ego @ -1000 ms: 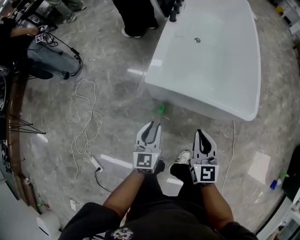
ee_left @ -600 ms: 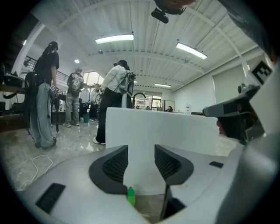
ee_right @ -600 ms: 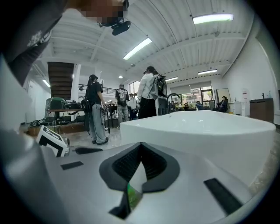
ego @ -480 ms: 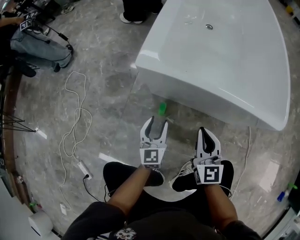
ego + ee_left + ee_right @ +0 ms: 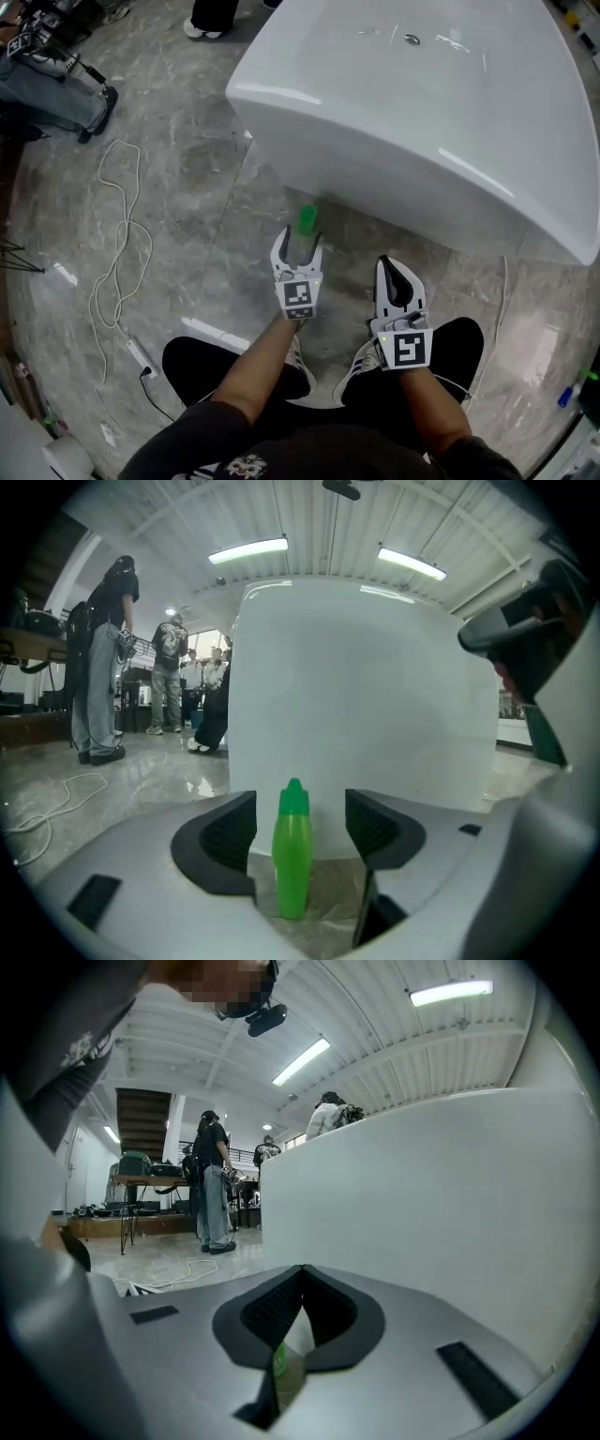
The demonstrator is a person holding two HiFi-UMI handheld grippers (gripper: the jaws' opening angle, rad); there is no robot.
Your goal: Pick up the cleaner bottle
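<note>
- Left gripper (image 5: 298, 246) is low at the floor, jaws opening wide, and the green cleaner bottle (image 5: 292, 850) stands upright between them, pads clear of it on both sides.
- Bottle rests on the marble floor (image 5: 187, 187), with the white bathtub (image 5: 422, 141) just beyond the jaws.
- Right gripper (image 5: 396, 269) hangs alongside, jaws pressed together, gripping nothing.
</note>
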